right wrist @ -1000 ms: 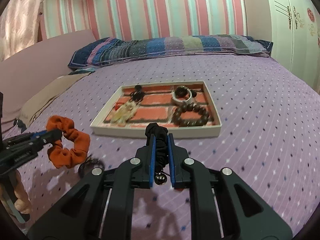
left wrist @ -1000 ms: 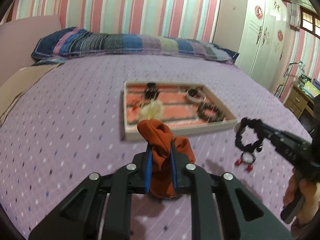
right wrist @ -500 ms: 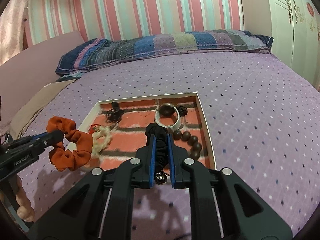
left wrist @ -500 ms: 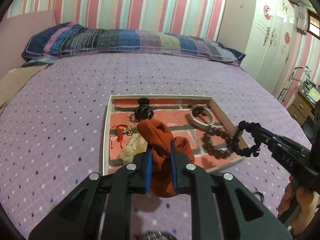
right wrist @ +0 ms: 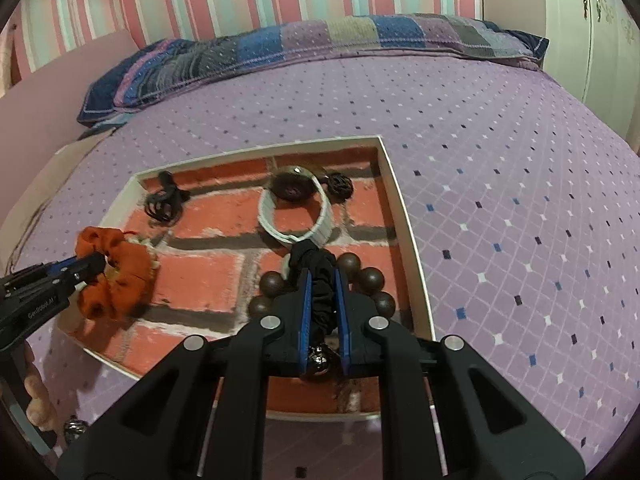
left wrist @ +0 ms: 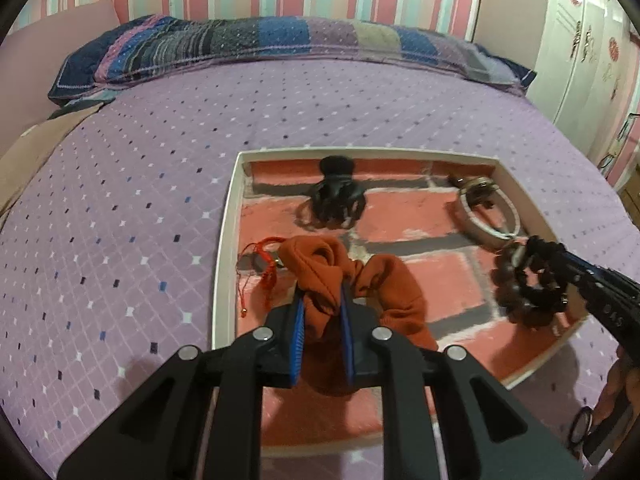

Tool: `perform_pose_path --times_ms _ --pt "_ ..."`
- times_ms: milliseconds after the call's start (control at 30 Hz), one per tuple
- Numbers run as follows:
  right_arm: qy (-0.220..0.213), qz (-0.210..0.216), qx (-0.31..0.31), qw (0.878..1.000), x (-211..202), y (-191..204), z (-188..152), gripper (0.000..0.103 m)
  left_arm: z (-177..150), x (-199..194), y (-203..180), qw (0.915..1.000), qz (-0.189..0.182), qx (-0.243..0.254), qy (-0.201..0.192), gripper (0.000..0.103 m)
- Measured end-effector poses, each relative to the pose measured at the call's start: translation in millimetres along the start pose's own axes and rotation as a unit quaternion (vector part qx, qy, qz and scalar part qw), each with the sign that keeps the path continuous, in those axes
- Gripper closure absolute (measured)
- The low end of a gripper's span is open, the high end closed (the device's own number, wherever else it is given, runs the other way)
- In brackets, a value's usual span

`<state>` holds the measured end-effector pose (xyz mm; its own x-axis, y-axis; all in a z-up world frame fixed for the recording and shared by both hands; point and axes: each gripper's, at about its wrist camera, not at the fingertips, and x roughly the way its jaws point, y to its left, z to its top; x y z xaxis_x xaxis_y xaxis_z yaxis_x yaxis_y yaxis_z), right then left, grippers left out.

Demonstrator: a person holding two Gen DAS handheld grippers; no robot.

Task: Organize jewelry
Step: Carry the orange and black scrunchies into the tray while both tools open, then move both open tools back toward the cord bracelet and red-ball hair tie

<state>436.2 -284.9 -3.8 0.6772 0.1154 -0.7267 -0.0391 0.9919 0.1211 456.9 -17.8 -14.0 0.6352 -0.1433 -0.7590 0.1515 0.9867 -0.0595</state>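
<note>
My left gripper (left wrist: pixel 322 312) pinches the orange scrunchie (left wrist: pixel 352 280), my right gripper (right wrist: pixel 322 292) the black one (right wrist: pixel 320 280); I should lower each onto bare tray (left wrist: pixel 224 248) before letting go.

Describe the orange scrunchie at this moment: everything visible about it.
The orange scrunchie is a gathered ring of rust-orange fabric, soft and deeply wrinkled. The left gripper has its jaws shut on one bunched section, so the loop stands up between the blue pads and its free part droops to the right. From the right wrist view it hangs as a loop over the near-left part of the tray, above the brick-patterned lining. Whether its underside touches the lining or the pale item beneath cannot be told.
</note>
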Motion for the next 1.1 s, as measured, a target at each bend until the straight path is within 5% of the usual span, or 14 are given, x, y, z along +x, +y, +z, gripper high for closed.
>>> perform_pose_path --times_ms 600,800,867,1000,1067,1100 --pt "0.049 -0.031 -0.012 0.998 22.9 -2.8 -7.5 0.084 -8.0 -2.0 7.4 0.9999 0.005 -0.004 0.013 0.079" --pt "0.032 -0.035 -0.025 0.999 6.8 4.8 -5.1 0.056 -15.2 -12.4 9.6 0.9999 0.013 -0.004 0.008 0.068" --pt "0.021 -0.033 -0.036 0.999 -2.8 10.0 -2.4 0.050 -15.1 -22.1 9.1 0.9999 0.015 -0.004 -0.002 0.057" --pt "-0.004 -0.033 -0.055 0.998 -26.0 17.8 2.3 0.027 -12.1 -45.6 5.3 0.9997 0.013 0.001 -0.022 0.054" --pt "-0.018 -0.033 -0.061 0.997 -40.7 20.3 3.3 0.016 -11.6 -61.6 4.8 0.9992 0.008 -0.002 -0.038 0.032" --pt "-0.023 -0.034 -0.062 0.997 -45.6 21.2 3.4 0.010 -11.9 -70.0 4.6 0.9988 0.009 -0.004 -0.049 0.030"
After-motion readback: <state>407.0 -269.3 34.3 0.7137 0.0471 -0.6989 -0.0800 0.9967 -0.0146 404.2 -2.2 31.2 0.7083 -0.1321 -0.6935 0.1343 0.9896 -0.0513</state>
